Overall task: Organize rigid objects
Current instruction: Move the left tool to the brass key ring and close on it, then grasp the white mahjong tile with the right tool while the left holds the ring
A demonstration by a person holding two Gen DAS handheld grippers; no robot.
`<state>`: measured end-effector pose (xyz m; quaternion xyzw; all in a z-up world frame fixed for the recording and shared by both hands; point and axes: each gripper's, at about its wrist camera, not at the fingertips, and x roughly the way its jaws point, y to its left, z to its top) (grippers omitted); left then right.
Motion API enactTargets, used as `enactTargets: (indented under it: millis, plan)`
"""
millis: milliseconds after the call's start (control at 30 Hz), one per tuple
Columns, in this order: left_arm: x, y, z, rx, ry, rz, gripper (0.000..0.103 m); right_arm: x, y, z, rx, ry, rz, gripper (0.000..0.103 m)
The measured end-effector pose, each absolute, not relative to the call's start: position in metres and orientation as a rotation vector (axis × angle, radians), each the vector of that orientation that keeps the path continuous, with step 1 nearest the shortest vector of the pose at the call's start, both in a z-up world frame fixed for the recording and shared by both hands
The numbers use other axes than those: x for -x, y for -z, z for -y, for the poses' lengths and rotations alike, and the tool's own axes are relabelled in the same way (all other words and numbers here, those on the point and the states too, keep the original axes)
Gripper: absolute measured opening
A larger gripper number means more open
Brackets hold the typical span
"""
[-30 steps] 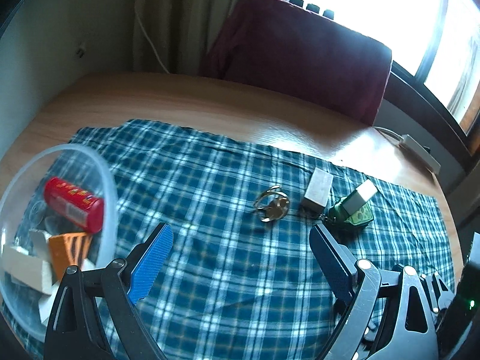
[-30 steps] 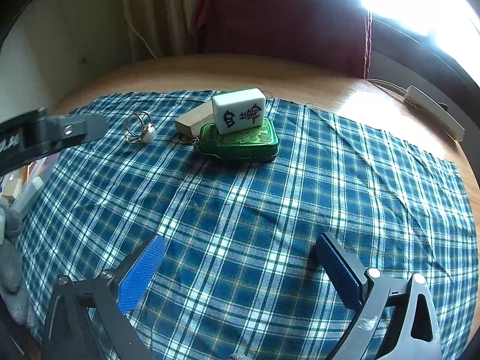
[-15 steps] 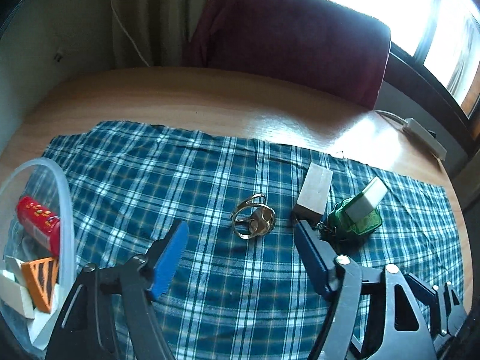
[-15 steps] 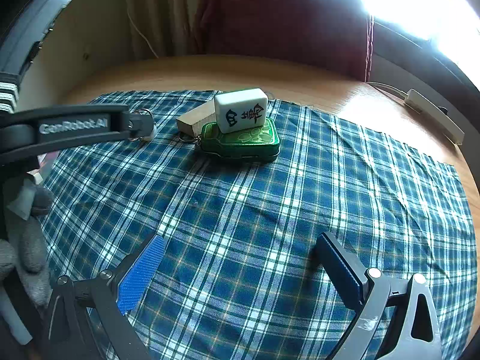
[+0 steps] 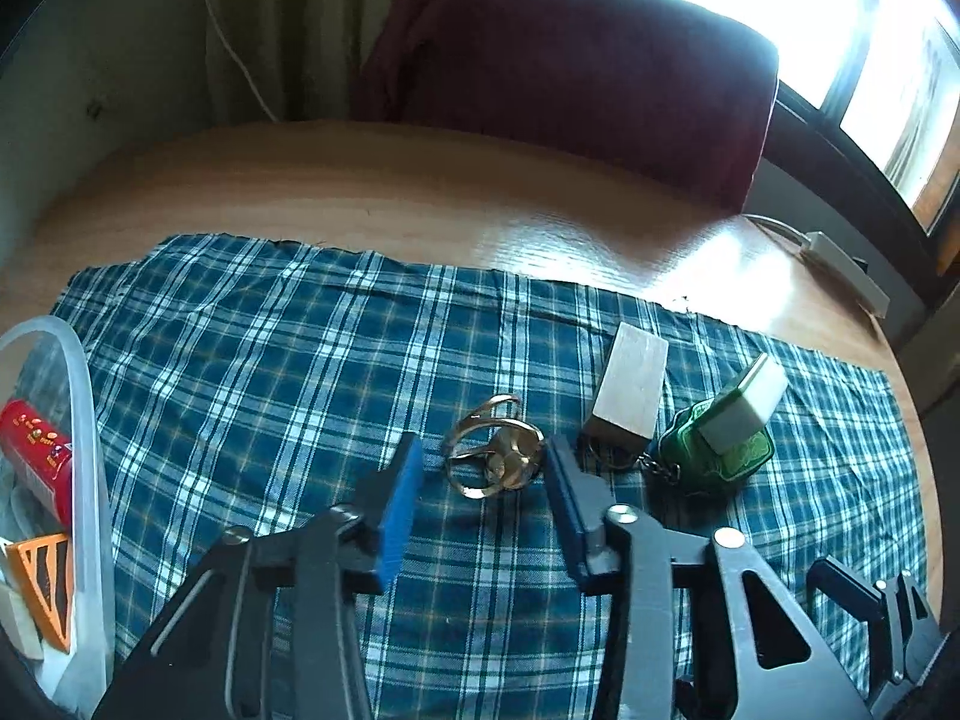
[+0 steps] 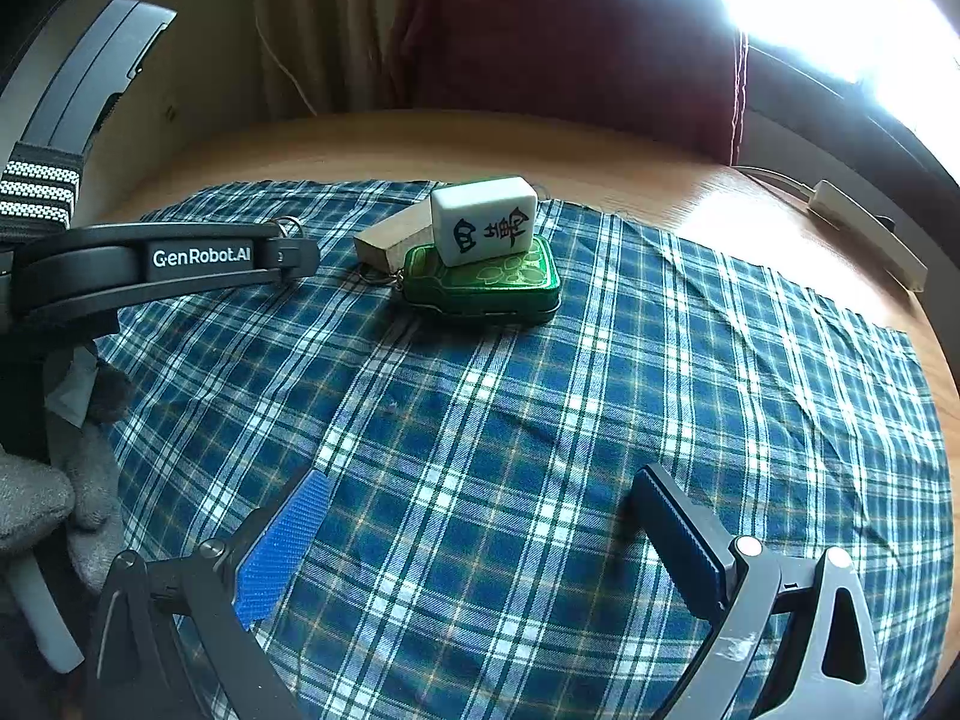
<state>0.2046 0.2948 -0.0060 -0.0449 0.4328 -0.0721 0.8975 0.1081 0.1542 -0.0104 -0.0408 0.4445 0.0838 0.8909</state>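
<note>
left gripper (image 6: 288,255) reads "genrobot.ai"; mahjong tile (image 6: 483,221) inked.

Left gripper (image 5: 483,468) advanced across plaid cloth (image 5: 270,360) and narrowed around metal ring (image 5: 495,456), now lower centre of frame between pads. Clear container (image 5: 84,420) slid toward left edge. In right view, left gripper body now spans left side.

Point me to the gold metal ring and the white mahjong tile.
gold metal ring (image 5: 495,456): left wrist view, centre of its looped bands.
white mahjong tile (image 6: 485,221): right wrist view, its inked front face.
</note>
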Motion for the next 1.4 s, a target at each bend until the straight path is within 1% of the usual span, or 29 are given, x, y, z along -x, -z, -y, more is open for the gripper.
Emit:
enactTargets:
  millis: [333, 533, 833, 867, 1000, 1033, 1267, 1400]
  plan:
    - [-0.182, -0.002, -0.302, 0.061, 0.133, -0.842, 0.036, -0.107, 0.011, -0.154, 0.087, -0.175, -0.920, 0.103]
    - [-0.167, -0.014, -0.310, 0.083, 0.112, -0.790, 0.036, -0.107, 0.010, -0.154, 0.089, -0.178, -0.919, 0.103]
    - [-0.160, -0.025, -0.329, 0.123, 0.123, -0.773, 0.036, -0.105, 0.012, -0.155, 0.082, -0.188, -0.918, 0.103]
    - [-0.160, -0.025, -0.331, 0.133, 0.124, -0.774, 0.036, -0.105, 0.012, -0.154, 0.083, -0.188, -0.917, 0.102]
    - [-0.155, -0.029, -0.343, 0.159, 0.126, -0.770, 0.036, -0.115, 0.005, -0.150, 0.076, -0.179, -0.922, 0.094]
    - [-0.153, -0.031, -0.344, 0.166, 0.128, -0.765, 0.036, -0.119, 0.003, -0.149, 0.069, -0.175, -0.922, 0.093]
    - [-0.148, -0.038, -0.350, 0.185, 0.134, -0.752, 0.036, -0.135, -0.026, -0.149, 0.064, -0.175, -0.835, 0.092]
    - [-0.146, -0.040, -0.349, 0.188, 0.139, -0.748, 0.036, -0.151, -0.033, -0.155, 0.067, -0.179, -0.799, 0.091]
